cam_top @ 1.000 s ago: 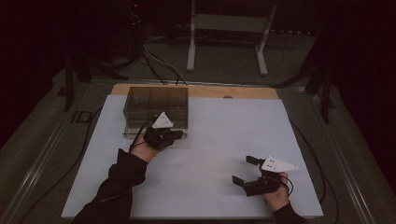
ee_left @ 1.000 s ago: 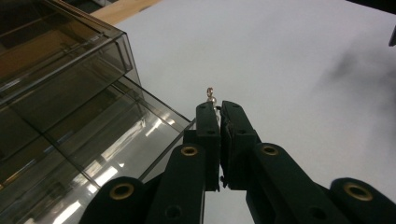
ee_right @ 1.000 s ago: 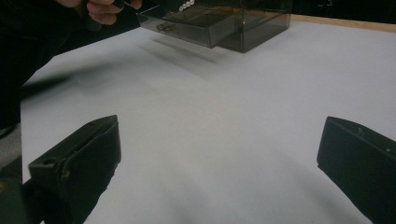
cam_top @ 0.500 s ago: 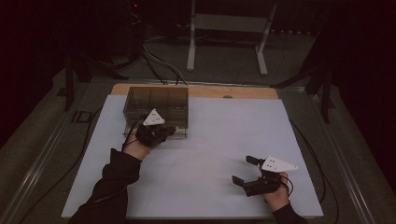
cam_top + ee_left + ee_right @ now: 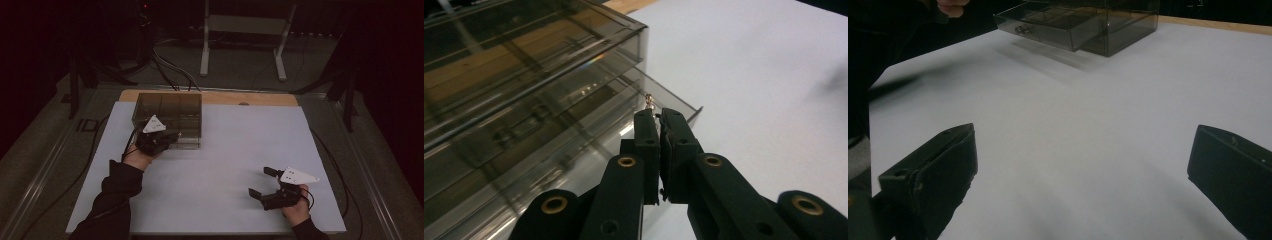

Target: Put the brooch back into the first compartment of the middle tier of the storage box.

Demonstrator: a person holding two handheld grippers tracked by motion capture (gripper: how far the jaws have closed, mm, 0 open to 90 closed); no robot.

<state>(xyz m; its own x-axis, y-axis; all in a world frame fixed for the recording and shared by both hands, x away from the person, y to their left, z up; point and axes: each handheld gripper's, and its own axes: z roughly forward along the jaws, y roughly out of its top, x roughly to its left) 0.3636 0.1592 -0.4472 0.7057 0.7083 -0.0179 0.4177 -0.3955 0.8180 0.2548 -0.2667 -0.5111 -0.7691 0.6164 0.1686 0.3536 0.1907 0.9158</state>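
A smoky see-through drawer box (image 5: 170, 107) stands at the table's far left, with its bottom drawer (image 5: 589, 125) pulled out toward the person. My left gripper (image 5: 175, 137) hovers at that drawer's front; in the left gripper view its jaws (image 5: 658, 115) are shut on a small shiny metal piece (image 5: 650, 100) that sticks out past the tips, above the drawer's corner. My right gripper (image 5: 260, 182) rests low at the near right with its jaws wide apart (image 5: 1083, 150) and nothing between them. From the right gripper view the drawer box (image 5: 1108, 22) lies far ahead.
A white sheet (image 5: 235, 145) covers the table, with a wooden strip (image 5: 225, 97) along its far edge. A white metal stand (image 5: 242, 30) and cables (image 5: 165, 65) lie on the dark floor behind. Bare sheet stretches between the two grippers.
My left gripper has slid a little to the left along the front of the drawer box. The right gripper has stayed put, still open.
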